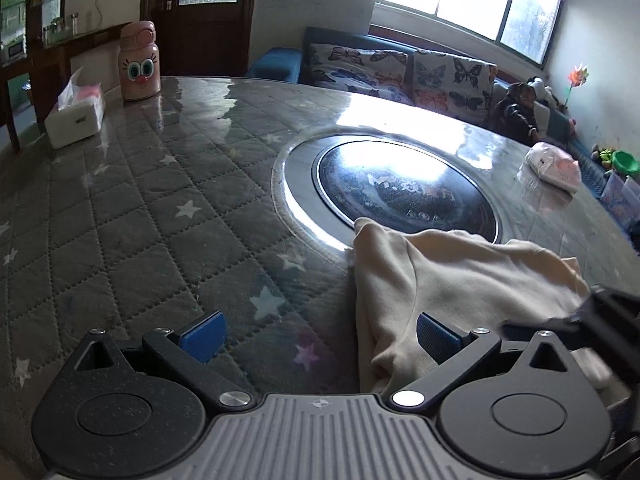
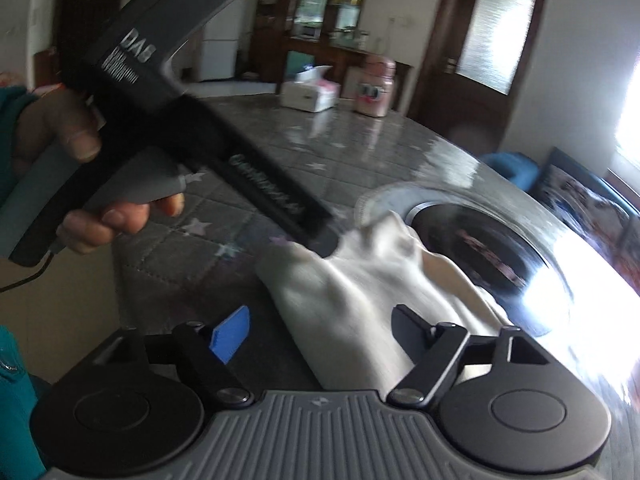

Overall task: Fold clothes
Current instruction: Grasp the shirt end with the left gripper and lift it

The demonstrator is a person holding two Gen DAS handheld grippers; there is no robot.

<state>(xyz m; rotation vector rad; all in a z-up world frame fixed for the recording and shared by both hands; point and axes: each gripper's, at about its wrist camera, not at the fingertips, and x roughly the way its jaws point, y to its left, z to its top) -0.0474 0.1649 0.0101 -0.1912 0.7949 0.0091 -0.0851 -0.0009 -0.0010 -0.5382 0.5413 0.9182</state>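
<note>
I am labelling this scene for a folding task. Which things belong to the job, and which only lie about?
For the job:
- cream garment
- left hand-held gripper
- right hand-held gripper

Lying about:
- pink bottle
- tissue box
- pink packet

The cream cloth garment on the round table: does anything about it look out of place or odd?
The cream cloth garment lies rumpled rather than flat, and its far edge spreads onto the dark glass disc set in the centre of the round quilted table. No tear or spill is visible.
</note>
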